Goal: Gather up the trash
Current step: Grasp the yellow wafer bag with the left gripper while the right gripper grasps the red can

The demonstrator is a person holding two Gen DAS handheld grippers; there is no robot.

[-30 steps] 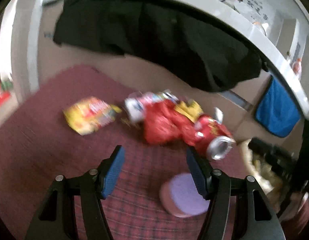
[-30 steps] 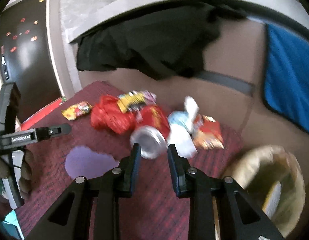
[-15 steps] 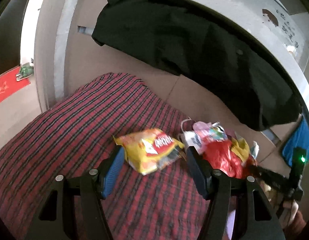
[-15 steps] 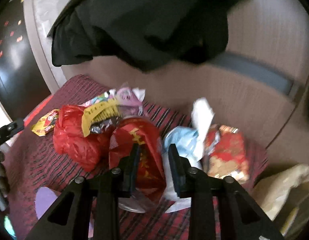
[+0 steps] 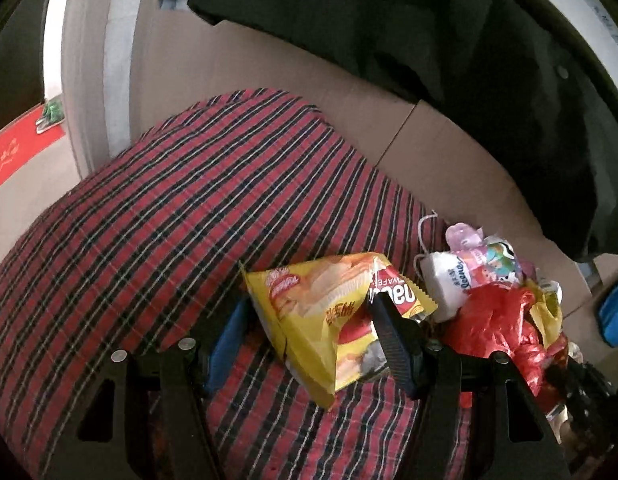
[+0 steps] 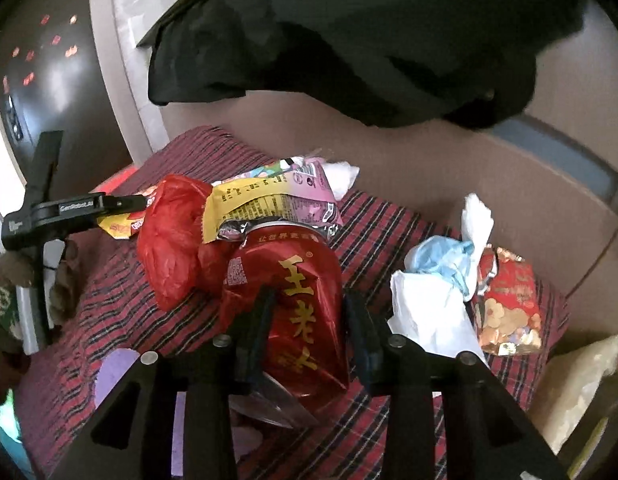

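Note:
A yellow wafer packet point(image 5: 325, 308) lies on the red plaid cloth point(image 5: 169, 220). My left gripper point(image 5: 309, 328) is around it, jaws closing; the right finger overlaps the packet and the blue left pad point(image 5: 229, 332) stands just off its edge. In the right wrist view a crushed red can point(image 6: 305, 280) lies on its side between the fingers of my right gripper point(image 6: 309, 316), whose jaws are opening. A red plastic bag point(image 6: 169, 240) and a yellow-pink wrapper point(image 6: 269, 196) lie just behind the can.
White and blue tissue point(image 6: 433, 280) and a red snack packet point(image 6: 509, 304) lie right of the can. A lined bin point(image 6: 581, 380) stands at the lower right. A white tissue pack point(image 5: 445, 276) adjoins the yellow packet. A black garment point(image 5: 429, 40) hangs above.
The left gripper swung left from the pile to the yellow packet, which now sits between its fingers. The right gripper came in close to the red can and its jaws widened around it.

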